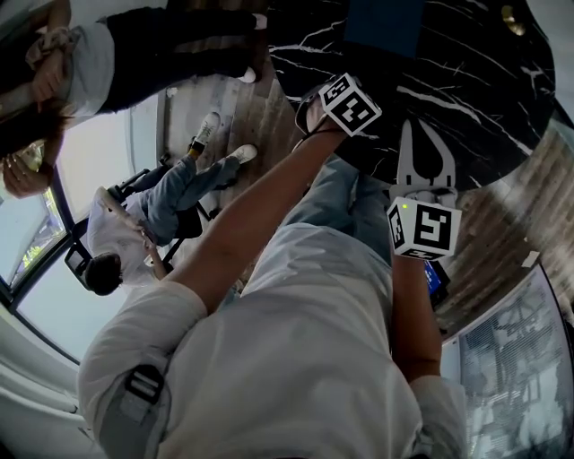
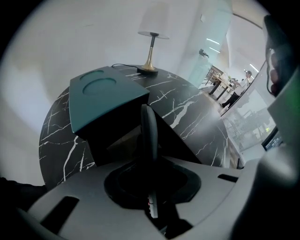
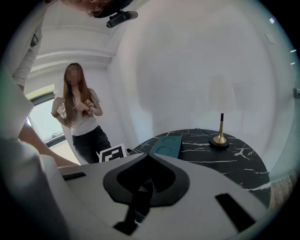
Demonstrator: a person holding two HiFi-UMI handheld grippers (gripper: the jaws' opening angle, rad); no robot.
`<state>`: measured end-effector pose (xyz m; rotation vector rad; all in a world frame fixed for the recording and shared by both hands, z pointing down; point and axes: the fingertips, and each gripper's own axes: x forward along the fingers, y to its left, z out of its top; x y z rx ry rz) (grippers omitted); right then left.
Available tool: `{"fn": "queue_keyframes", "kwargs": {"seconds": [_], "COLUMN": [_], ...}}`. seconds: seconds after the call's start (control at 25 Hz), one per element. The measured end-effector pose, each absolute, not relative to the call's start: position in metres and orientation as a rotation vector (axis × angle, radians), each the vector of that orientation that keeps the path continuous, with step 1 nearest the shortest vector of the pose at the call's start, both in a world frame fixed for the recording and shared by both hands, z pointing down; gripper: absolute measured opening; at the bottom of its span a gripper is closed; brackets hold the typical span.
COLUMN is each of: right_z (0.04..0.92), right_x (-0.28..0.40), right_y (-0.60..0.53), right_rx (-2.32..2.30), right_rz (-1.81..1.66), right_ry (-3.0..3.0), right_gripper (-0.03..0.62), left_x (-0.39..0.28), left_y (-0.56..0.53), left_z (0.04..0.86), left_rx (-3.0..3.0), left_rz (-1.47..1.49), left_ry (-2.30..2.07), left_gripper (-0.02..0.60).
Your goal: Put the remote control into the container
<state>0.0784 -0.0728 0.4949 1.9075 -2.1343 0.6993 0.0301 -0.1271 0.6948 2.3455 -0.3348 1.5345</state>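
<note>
The remote control [image 2: 150, 133], dark and slim, stands edge-on between the jaws of my left gripper [image 2: 150, 161], which is shut on it; its buttons show low in the jaw gap. Just beyond it stands the teal container [image 2: 103, 98], its dark open side facing the remote. In the head view only the left gripper's marker cube [image 1: 350, 103] shows, at the table's near edge, with the container [image 1: 386, 22] farther back. My right gripper [image 1: 414, 134] is over the table edge with its white jaws together and nothing held. From the right gripper [image 3: 149, 155] the container [image 3: 168, 145] lies ahead.
A round black marble table [image 1: 466, 81] carries a brass lamp [image 2: 152, 44] at its far side, by a white wall. One person [image 3: 79, 112] stands left of the table and another [image 1: 134, 224] sits lower on the floor side.
</note>
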Motion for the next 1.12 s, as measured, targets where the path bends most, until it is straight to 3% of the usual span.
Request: {"fn": "queue_keyframes", "kwargs": {"seconds": [1.12], "right_z": [0.504], "right_x": [0.088], "right_y": [-0.056], "right_rx": [1.927], "right_rz": [0.747], "right_ry": [-2.125], "right_gripper": [0.011], "left_x": [0.032], "left_y": [-0.118], "left_z": [0.714], "left_rx": [2.302], "left_rz": [1.665], "left_ry": [-0.255], "left_gripper": [0.080]}}
